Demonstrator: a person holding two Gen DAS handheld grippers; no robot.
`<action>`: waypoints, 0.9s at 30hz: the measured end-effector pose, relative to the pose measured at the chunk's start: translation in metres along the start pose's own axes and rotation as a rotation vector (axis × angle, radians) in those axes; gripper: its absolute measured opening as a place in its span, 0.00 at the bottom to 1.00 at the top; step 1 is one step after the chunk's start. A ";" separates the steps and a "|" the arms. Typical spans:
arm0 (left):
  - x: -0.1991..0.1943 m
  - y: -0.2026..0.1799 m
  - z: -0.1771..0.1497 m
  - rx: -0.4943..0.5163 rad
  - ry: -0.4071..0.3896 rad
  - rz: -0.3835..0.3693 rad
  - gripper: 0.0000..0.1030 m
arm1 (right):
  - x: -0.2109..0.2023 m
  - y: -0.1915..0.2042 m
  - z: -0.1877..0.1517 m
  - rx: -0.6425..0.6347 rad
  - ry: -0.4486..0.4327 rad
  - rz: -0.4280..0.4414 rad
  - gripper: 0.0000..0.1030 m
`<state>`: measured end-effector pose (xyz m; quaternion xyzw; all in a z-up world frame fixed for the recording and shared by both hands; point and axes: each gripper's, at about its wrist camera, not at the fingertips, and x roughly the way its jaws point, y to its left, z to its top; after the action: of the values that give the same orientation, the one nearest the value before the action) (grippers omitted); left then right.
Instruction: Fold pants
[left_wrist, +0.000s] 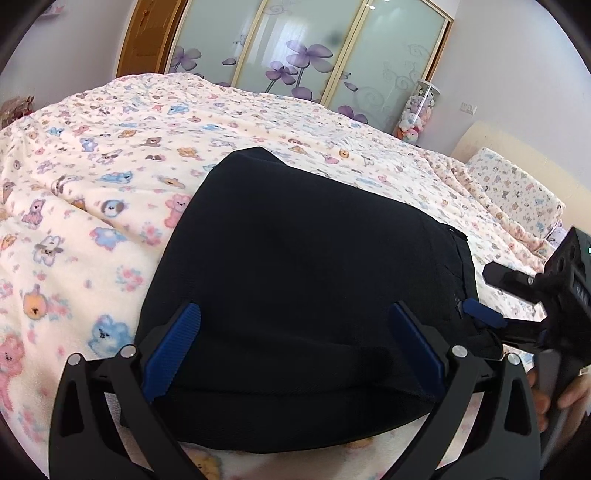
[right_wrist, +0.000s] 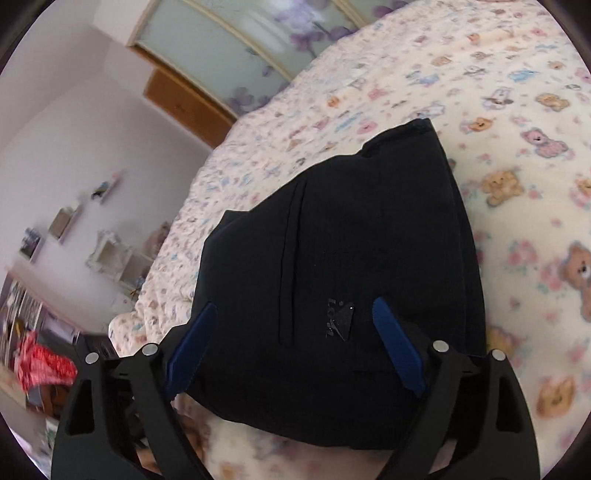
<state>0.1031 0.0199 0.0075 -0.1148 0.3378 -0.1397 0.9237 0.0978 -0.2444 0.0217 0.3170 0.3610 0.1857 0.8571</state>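
Nearest the left wrist camera, the left gripper (left_wrist: 293, 345) stood released, its 2 blue pads spread wide over the near edge of the pants (left_wrist: 306, 288) and pinching nothing. The right gripper (right_wrist: 293, 345) was likewise spread open above the same garment, jaws astride the cloth without clamping it; in the left view it appeared at the right edge (left_wrist: 487, 295), just beside the pants' side seam, with a hand (left_wrist: 569, 391) partly visible on its handle.

The pants lay as a compact black bundle on the bear-print blanket (left_wrist: 92, 177), near the front edge of the bed. Judging by the stacked layers along the near edge and a small logo (right_wrist: 341, 321) facing up, the folding looked largely done: the legs seemed already doubled over the seat. What remained was probably a last smoothing, or perhaps 1 more fold, though that is only a guess.

The black fabric swallowed most creases, so the number of layers could not be counted, and the waistband could not be picked out. The right wrist picture was smeared by blur, especially the shelves at left. Farther back stood the wardrobe doors (left_wrist: 306, 48) with purple flowers
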 end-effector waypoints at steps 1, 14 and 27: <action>0.000 -0.001 0.000 0.006 0.002 0.009 0.98 | -0.001 0.001 0.001 0.003 0.000 0.004 0.86; 0.000 0.003 -0.001 -0.001 -0.002 0.000 0.98 | -0.023 -0.004 -0.007 -0.005 0.035 0.164 0.93; -0.054 0.089 0.019 -0.380 -0.189 -0.206 0.98 | -0.038 -0.055 0.045 0.132 0.142 -0.021 0.97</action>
<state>0.0922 0.1236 0.0258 -0.3332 0.2564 -0.1559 0.8938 0.1103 -0.3237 0.0273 0.3550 0.4357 0.1745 0.8085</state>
